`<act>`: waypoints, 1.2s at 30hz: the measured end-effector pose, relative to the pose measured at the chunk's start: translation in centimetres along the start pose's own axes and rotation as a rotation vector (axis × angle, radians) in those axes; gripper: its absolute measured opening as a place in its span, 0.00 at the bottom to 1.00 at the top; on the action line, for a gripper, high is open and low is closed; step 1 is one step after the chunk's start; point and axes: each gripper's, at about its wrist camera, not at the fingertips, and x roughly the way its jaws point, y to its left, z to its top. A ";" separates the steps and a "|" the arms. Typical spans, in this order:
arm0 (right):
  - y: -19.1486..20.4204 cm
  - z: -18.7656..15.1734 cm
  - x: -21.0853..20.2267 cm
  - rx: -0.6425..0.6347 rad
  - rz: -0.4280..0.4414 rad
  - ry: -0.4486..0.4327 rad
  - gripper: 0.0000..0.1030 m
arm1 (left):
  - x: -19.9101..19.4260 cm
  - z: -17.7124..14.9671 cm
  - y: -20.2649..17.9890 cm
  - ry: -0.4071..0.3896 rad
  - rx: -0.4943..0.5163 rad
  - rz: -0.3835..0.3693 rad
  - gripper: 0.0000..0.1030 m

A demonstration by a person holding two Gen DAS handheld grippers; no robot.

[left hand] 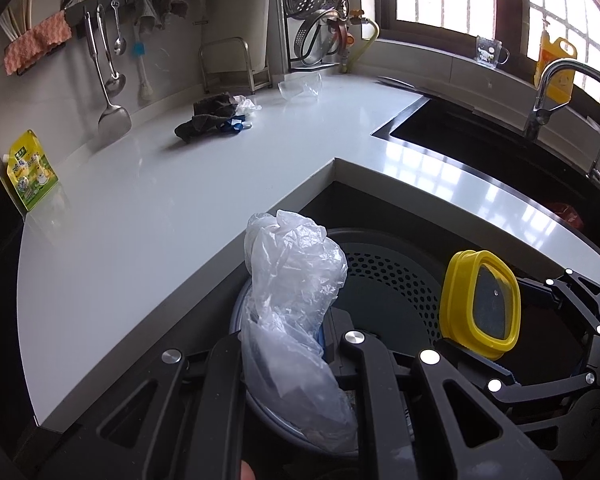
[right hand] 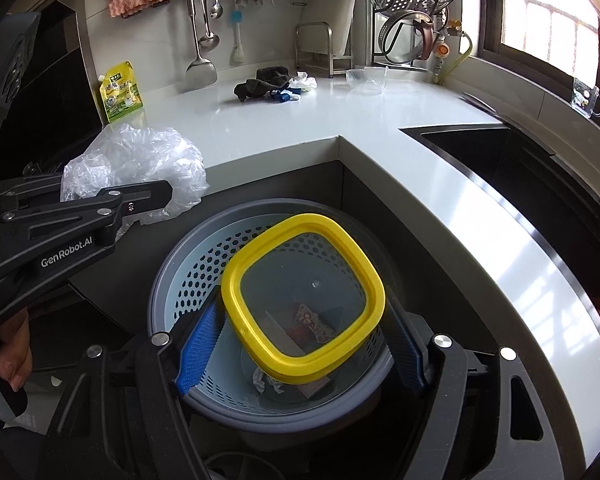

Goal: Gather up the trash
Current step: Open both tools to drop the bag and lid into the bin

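You can read "GenRobot.AI" in white on the black arm of your left claw [right hand: 156, 194]. The green-and-yellow pouch [right hand: 121, 94] on the tabletop [right hand: 300, 128] carries printing too small to read.

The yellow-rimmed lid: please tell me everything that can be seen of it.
The lid is a rounded square with a thick yellow rim, seemingly plastic, around a clear panel with a small nub near its middle. It is tilted, held over the grey perforated bin beside the white counter. The right claw grips it by opposite rim edges, between its blue pads. Through the panel, scraps in the bin show. The plastic bag in the left claw does not touch it.
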 end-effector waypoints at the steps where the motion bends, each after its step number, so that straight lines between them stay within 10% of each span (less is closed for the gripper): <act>1: 0.0 0.0 0.0 -0.004 0.001 0.003 0.70 | 0.0 -0.1 -0.1 0.002 0.001 -0.001 0.12; 36: -0.6 0.2 1.1 -0.012 0.017 0.023 0.72 | 1.1 -0.2 -0.2 0.033 -0.006 -0.026 0.16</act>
